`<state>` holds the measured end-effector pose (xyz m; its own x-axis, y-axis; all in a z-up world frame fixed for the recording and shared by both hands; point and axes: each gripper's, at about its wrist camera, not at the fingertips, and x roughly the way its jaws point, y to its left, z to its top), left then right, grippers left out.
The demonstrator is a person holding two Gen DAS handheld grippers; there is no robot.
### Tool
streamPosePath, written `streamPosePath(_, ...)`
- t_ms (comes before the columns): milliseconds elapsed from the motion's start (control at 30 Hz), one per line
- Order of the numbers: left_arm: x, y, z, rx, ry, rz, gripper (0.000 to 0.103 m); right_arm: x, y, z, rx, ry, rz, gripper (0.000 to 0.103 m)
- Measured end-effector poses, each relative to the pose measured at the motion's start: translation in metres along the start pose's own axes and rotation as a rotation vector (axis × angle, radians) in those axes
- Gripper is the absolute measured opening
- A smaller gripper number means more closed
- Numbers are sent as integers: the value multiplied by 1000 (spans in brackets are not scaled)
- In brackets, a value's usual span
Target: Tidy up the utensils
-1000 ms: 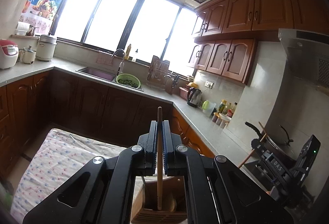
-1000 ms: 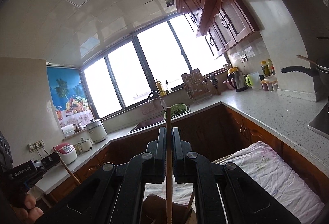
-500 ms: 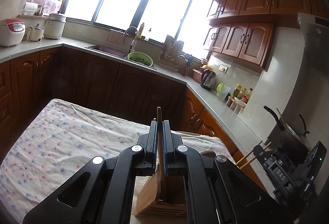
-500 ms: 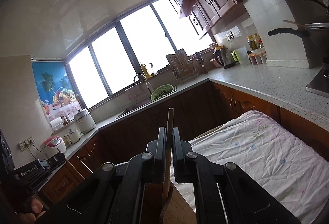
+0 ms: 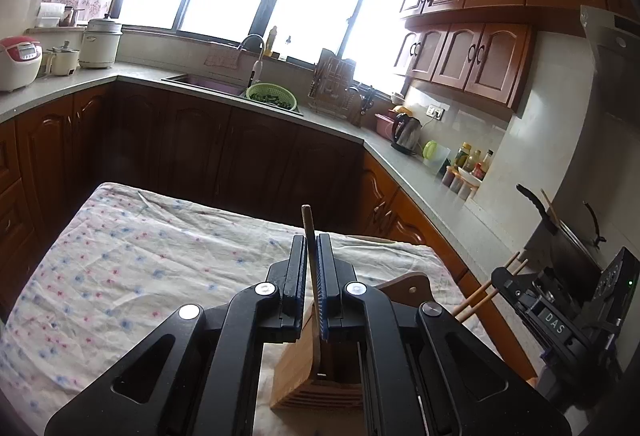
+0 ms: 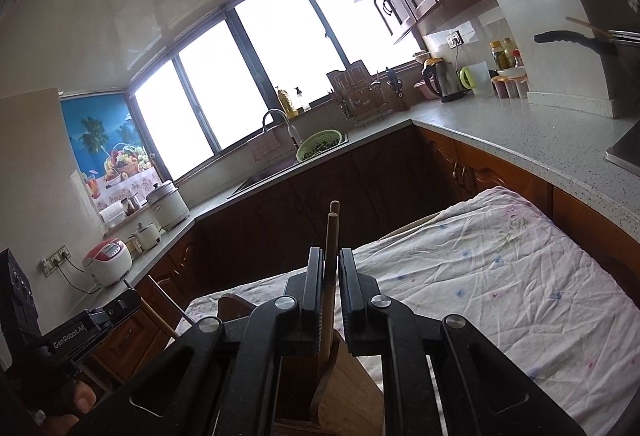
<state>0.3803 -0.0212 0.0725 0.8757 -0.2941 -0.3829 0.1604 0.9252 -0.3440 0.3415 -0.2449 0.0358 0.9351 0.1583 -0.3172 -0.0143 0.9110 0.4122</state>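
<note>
— What's the biggest thing in front of them?

— The table under a flowered cloth. At its near right corner stands the wooden holder, a slatted bamboo box with an open top. It sits right below both tools.

— So which way does it lie from the tools?

— Straight down and a touch towards the person. The left gripper hangs directly over it, and the right gripper comes in beside it from the right. In the right camera the holder's pale wall shows just under the jaws. I'd say the left one is nearer the opening, but only by a little.

— Are they carrying anything?

— Yes. The left gripper's jaws are drawn narrow on a single chopstick. The right gripper's jaws are pinched on a pair of chopsticks.

— How do the sticks run?

— Near upright, with their long axis in line with the holder's depth. The top ends stand above the fingers and the lower ends point into the box. The single one looks to me to have its foot already inside a compartment. Which compartment, I can't tell.

— And the sticks themselves?

— Slim, round, plain brown wood with blunt tops. They'd slip easily, so I'd guess the drop has to stay vertical to clear the rim
</note>
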Motion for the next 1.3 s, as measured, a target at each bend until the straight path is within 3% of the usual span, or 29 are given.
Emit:
streamPosePath(67,-2,0,0,0,5,-5,6,-1,-1,0,7,4,4,11)
streamPosePath(100,-3,0,0,2,6,-1,11,-2,-1,0,12,7,7,13)
streamPosePath(133,-5,0,0,3,7,2,17,-4,-2,0,18,9,10,21)
streamPosePath(167,-8,1,-1,-1,2,4,30,-6,-4,0,27,9,15,28)
streamPosePath(200,-11,2,-1,-5,-5,8,40,-8,-5,0,35,6,18,44)
streamPosePath(233,-15,3,-2,-8,-9,12,44,-11,-6,1,43,1,20,53)
streamPosePath(333,-26,7,-5,-17,-6,12,57,-20,-11,1,66,-3,28,57)
streamPosePath(367,-30,8,-7,-17,-5,23,67,-24,-12,1,77,-1,33,62)
streamPosePath(400,-34,10,-9,-19,-7,35,78,-28,-14,1,88,-2,39,74)
streamPosePath(433,-39,12,-11,-22,-12,44,81,-32,-15,0,95,-6,43,81)
streamPosePath(500,-48,17,-17,-27,-7,52,87,-42,-16,-1,98,-8,46,81)
streamPosePath(667,-66,28,-37,-53,55,56,90,-66,-15,-10,100,-5,51,89)
streamPosePath(1300,-138,42,-112,-14,201,82,90,-151,-11,-69,42,145,37,89)
